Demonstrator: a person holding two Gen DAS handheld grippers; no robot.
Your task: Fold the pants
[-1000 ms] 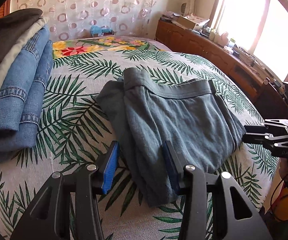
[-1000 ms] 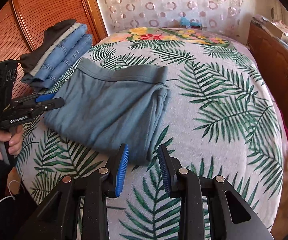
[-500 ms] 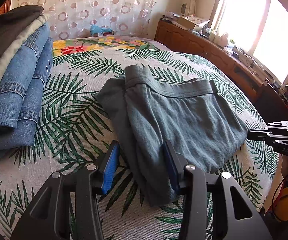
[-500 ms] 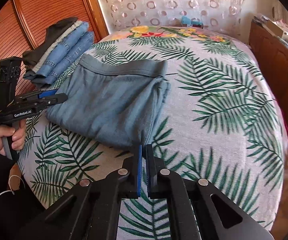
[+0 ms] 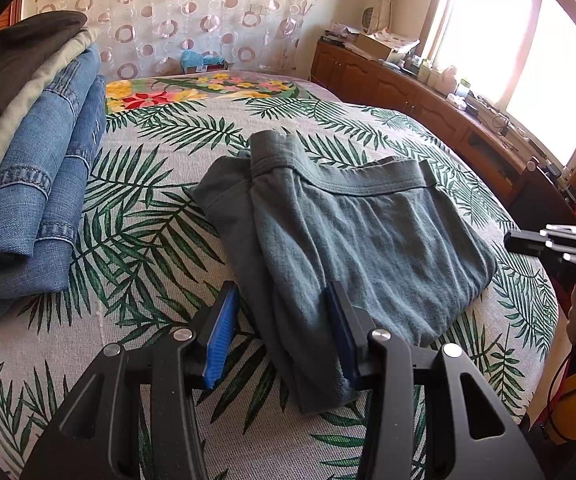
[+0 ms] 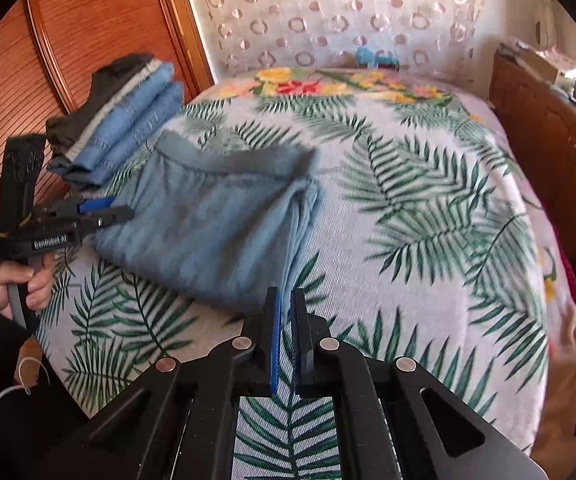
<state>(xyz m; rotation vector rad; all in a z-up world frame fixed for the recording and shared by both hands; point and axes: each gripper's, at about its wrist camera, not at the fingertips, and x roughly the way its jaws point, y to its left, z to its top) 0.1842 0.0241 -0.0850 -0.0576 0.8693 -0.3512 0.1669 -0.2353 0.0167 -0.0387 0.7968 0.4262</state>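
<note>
Grey-blue pants (image 5: 368,240) lie folded into a squarish bundle on the palm-leaf bedspread (image 5: 148,208), waistband at the far side. My left gripper (image 5: 282,320) hovers open over the bundle's near corner, with cloth showing between its blue pads but not pinched. From the right wrist view the same pants (image 6: 216,220) sit left of centre, and the left gripper (image 6: 108,210) is at their left edge, held by a hand (image 6: 12,284). My right gripper (image 6: 286,320) is shut just short of the pants' near corner, nothing visible between its pads. It also shows as the right gripper (image 5: 528,240) beside the bundle.
A stack of folded jeans and darker clothes (image 5: 40,184) lies at the bed's left edge, seen also as the stack (image 6: 128,128) against a wooden wardrobe (image 6: 68,40). A low wooden cabinet (image 5: 388,88) with clutter runs under the window. Bare bedspread (image 6: 428,200) stretches to the right.
The right gripper's jaws went from open to shut, and it drew back slightly from the pants' corner. The left gripper and the pants have not moved.
</note>
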